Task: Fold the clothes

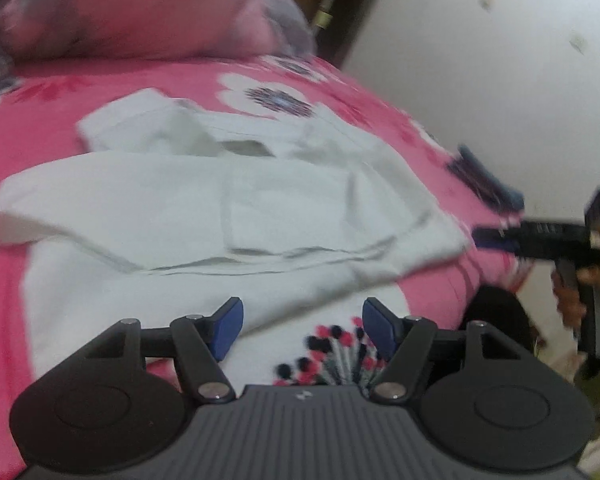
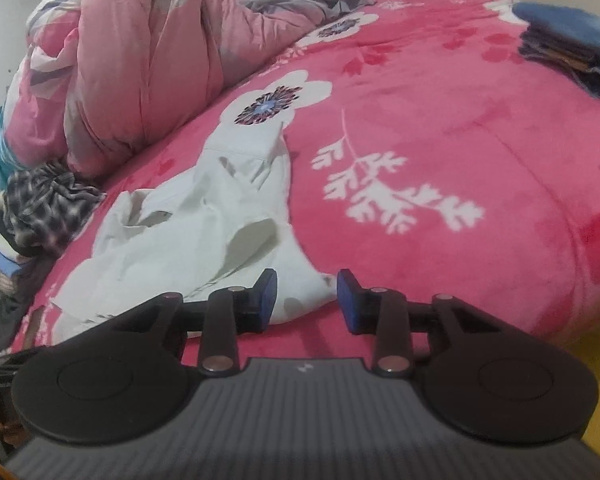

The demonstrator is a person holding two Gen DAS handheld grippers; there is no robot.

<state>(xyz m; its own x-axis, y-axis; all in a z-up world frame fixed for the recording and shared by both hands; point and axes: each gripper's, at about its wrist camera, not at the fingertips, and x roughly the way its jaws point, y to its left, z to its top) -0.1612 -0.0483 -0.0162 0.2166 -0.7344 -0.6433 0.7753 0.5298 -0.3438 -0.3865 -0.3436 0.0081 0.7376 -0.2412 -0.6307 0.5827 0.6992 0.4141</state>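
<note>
While the white shirt lies on the pink blanket, both grippers hover over it. Left gripper and right gripper stand apart, holding nothing.

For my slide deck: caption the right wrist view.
Open right gripper poised over a corner of the white garment on the pink floral blanket.

- The left gripper, a black two-finger tool with blue rubber pads, points downward at a slant. Its jaws stand wide apart and nothing is between them.
- The right gripper, of the same black build with blue pads, also points downward at a slant. Its jaws stand apart with a narrower gap, and the pads press on nothing.
- In the left wrist view, the right gripper comes in from the right edge, and the person's hand holds its handle.
</note>
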